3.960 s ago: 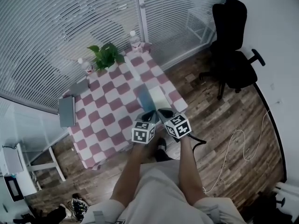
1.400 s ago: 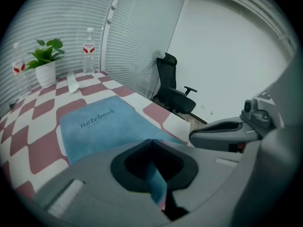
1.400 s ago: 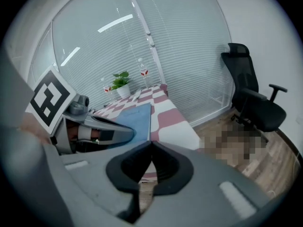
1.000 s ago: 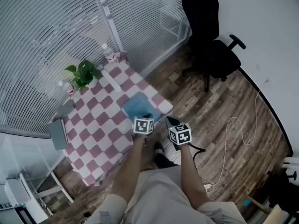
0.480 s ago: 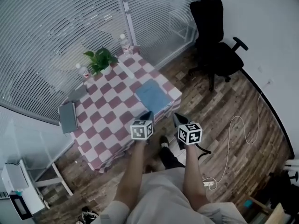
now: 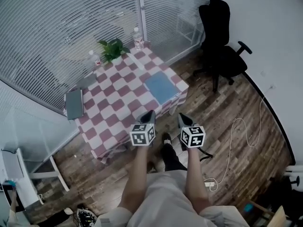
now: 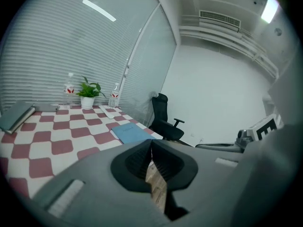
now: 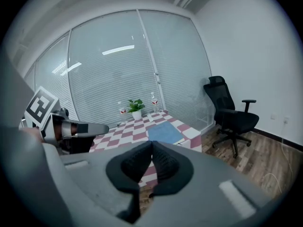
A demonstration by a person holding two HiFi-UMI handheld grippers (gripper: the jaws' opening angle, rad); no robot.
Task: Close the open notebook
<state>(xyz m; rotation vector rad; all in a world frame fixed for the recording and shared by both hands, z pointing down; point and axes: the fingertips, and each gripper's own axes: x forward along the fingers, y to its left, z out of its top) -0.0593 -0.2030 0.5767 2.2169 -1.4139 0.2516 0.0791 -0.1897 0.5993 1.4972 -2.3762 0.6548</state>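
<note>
The blue notebook (image 6: 160, 87) lies flat and closed near the right end of the checkered table (image 6: 113, 103); it also shows in the left gripper view as the blue notebook (image 7: 130, 133) and in the right gripper view as the blue notebook (image 8: 164, 132). My left gripper (image 6: 149, 115) hangs at the table's front edge, apart from the notebook, its jaws pressed together and empty. My right gripper (image 6: 182, 119) is held over the wooden floor beside the table, shut on nothing.
A potted plant (image 6: 114, 50) and two water bottles (image 6: 137, 38) stand at the table's far edge. A grey laptop (image 6: 74, 104) lies at the left end. A black office chair (image 6: 221, 46) stands to the right. A white cable (image 6: 239, 141) runs over the floor.
Four seconds ago the notebook stood open under both grippers; now it lies closed. Both grippers have drawn back from the table toward the person, and the view has shifted.
</note>
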